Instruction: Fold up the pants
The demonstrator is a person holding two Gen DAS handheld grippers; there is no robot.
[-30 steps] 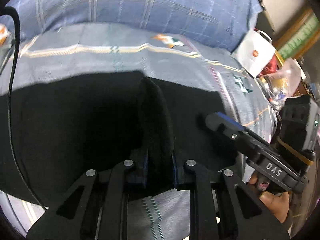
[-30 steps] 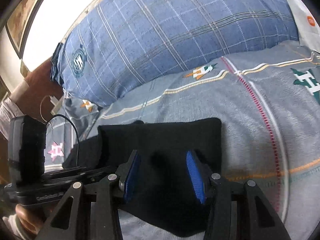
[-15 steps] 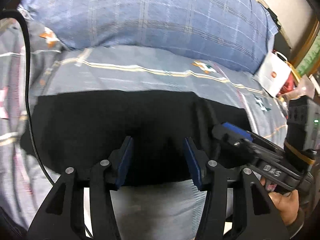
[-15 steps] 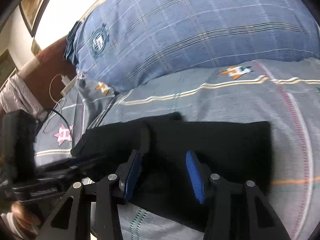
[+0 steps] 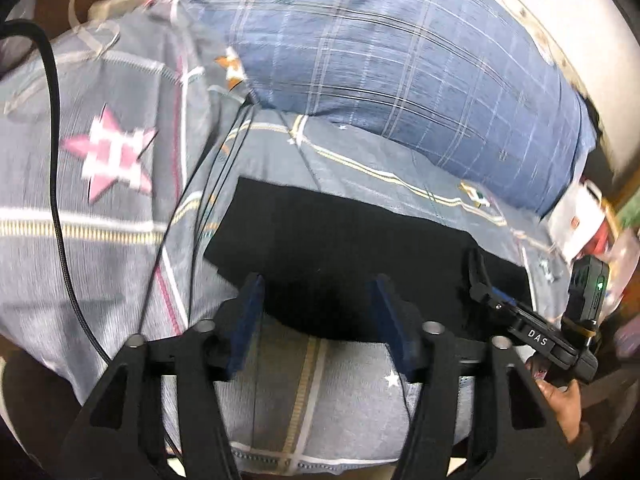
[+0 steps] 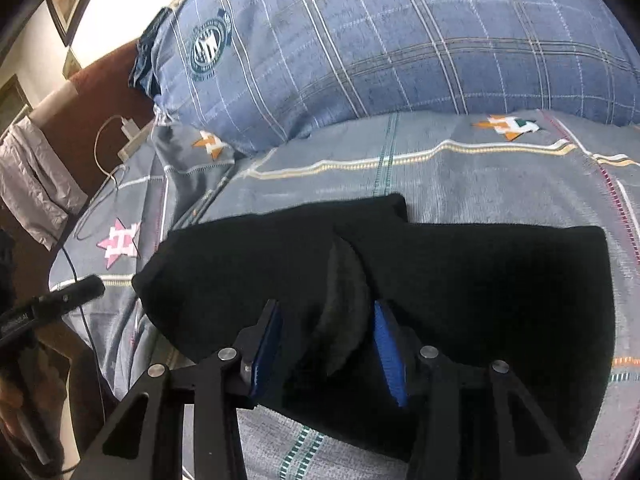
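Inspector: Pants (image 5: 344, 256) status?

Operator: Pants lie as a compact black rectangle on the bedsheet (image 5: 120, 208), near the pillow (image 6: 400, 52). I judge the folding mostly done. A grey-lined flap (image 6: 344, 312) stands raised on the near side and the layers sit uneven, so a last tuck or flattening is left.

Inspector: Left gripper (image 5: 320, 320)?

Operator: I hold it low at the near edge of the cloth, jaws spread wide, gripping nothing. The view is blurred.

Inspector: Right gripper (image 6: 328, 348)?

Operator: It points forward over the fold, jaws spread, blue pads (image 6: 388, 348) either side of the flap. I cannot tell whether they touch it; they are not pinching it.
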